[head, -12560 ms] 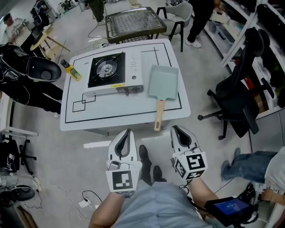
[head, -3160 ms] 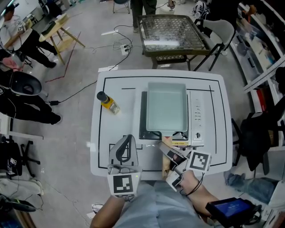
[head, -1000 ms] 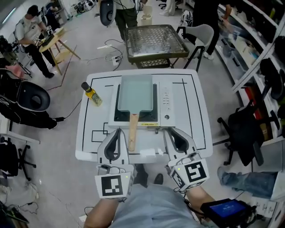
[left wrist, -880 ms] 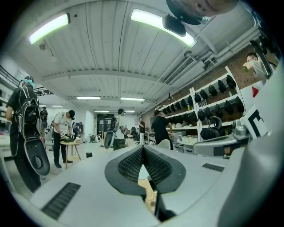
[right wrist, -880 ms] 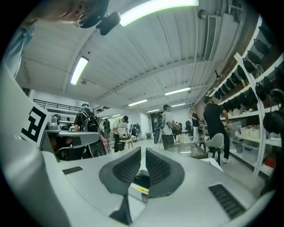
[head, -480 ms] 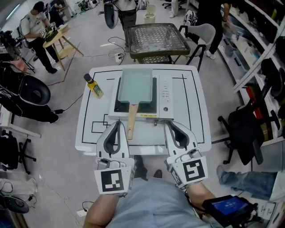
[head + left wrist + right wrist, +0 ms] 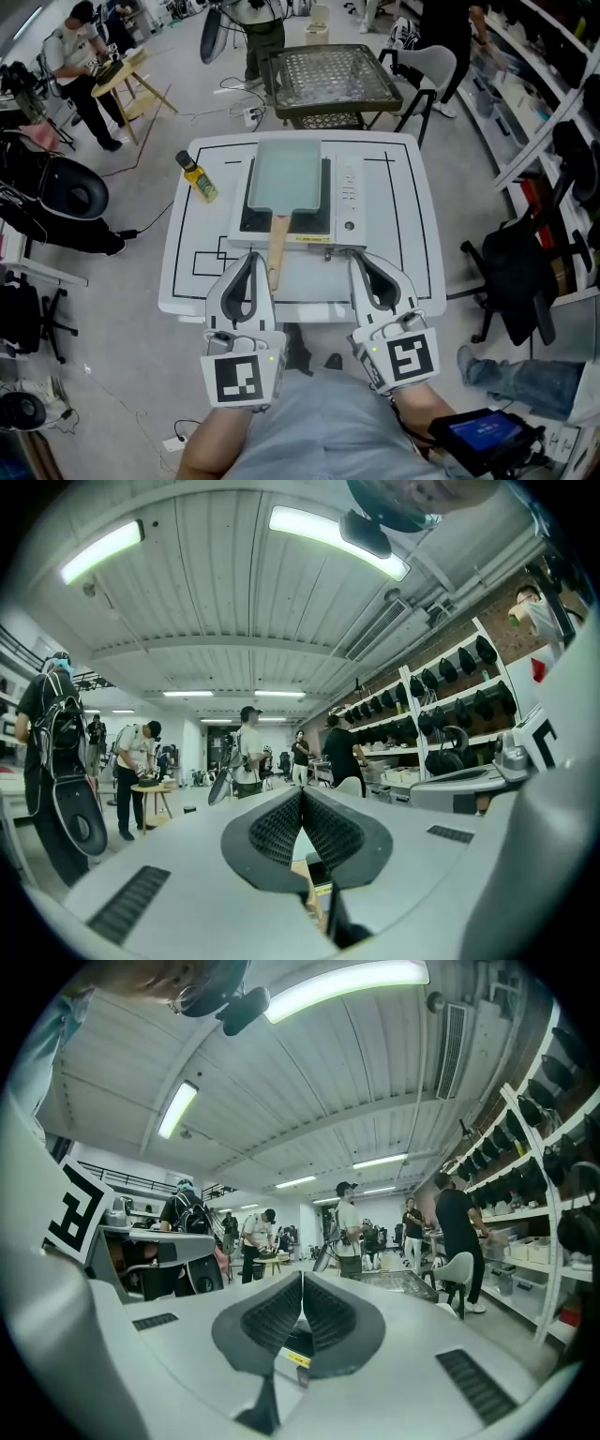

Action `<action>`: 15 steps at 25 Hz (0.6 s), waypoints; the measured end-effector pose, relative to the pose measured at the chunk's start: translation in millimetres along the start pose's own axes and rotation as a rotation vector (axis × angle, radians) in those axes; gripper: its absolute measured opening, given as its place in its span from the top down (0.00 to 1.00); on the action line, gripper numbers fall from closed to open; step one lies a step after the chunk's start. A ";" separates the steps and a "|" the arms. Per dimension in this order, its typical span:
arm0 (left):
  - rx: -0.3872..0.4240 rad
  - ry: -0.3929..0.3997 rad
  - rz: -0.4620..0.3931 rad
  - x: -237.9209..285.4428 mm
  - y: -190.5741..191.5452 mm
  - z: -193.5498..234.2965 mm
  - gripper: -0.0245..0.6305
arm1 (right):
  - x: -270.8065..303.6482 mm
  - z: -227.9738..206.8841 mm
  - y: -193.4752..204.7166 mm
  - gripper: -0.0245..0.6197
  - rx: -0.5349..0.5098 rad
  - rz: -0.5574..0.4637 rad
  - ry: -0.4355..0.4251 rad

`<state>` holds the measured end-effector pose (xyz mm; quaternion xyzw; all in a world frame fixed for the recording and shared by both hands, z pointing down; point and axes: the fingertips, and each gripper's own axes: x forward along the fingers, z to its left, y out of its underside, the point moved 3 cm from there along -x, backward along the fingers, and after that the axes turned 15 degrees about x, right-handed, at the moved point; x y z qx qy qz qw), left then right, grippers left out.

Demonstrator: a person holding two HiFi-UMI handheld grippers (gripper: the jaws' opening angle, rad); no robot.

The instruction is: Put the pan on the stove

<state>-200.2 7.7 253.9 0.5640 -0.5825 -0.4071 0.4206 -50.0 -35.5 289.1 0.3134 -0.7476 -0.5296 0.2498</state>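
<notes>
- The pan (image 7: 286,174) sits flat on the stove (image 7: 349,199), in the middle of the table (image 7: 192,258) and closer to its far edge.
- Its wooden handle (image 7: 277,251) sticks out past the stove and points at the near edge.
- The left gripper (image 7: 251,262) is over the near edge, just beside the end of the handle. Its jaws are pressed together with nothing between them.
- The right gripper (image 7: 362,262) is over the near edge too, on the other side of the handle and farther from it. Its jaws have just closed all the way and hold nothing.
- A yellow bottle (image 7: 199,178) lies near the far left corner.
- A metal rack (image 7: 328,80) stands past the far edge.
</notes>
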 end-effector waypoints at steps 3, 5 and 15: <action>-0.011 0.001 -0.008 2.9 1.2 0.0 0.93 | 1.6 -2.4 1.4 0.89 0.004 0.003 0.001; 0.006 0.001 -0.004 3.8 3.3 0.8 0.94 | 1.9 -3.9 0.8 0.89 0.005 0.003 0.004; -0.010 -0.006 -0.008 7.9 4.5 0.7 0.93 | 3.9 -8.5 1.3 0.89 0.002 0.002 0.004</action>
